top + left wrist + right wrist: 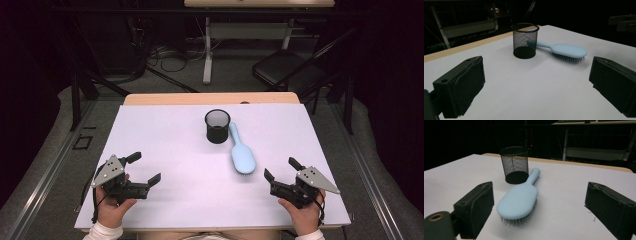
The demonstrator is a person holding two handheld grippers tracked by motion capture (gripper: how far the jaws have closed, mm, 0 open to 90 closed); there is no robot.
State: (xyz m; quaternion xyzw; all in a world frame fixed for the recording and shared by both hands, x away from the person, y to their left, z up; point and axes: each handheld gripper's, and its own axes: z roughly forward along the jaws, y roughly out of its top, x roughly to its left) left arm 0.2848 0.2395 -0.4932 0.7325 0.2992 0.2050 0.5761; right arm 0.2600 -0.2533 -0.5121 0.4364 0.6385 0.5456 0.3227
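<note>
A light blue hairbrush [242, 156] lay bristles down on the white table [165, 145], a little right of the middle, its broad head toward the near edge and its handle pointing to the far edge. The handle tip reached just beside a black mesh cup [217, 125], which stood upright and empty between the table's middle and its far edge; whether the two touched could not be told. From the right gripper view the brush's smooth back [518, 201] showed, with the bristles pressed to the surface beneath it and the cup [515, 168] behind. The right gripper [281, 170] was near the right part of the near edge, held in a hand [303, 214], its jaws spread wide with nothing between them, close to the brush head but apart from it. The left gripper [145, 168] was near the left part of the near edge, in the other hand [112, 207], well apart from brush and cup, its jaws likewise wide apart and holding nothing.
</note>
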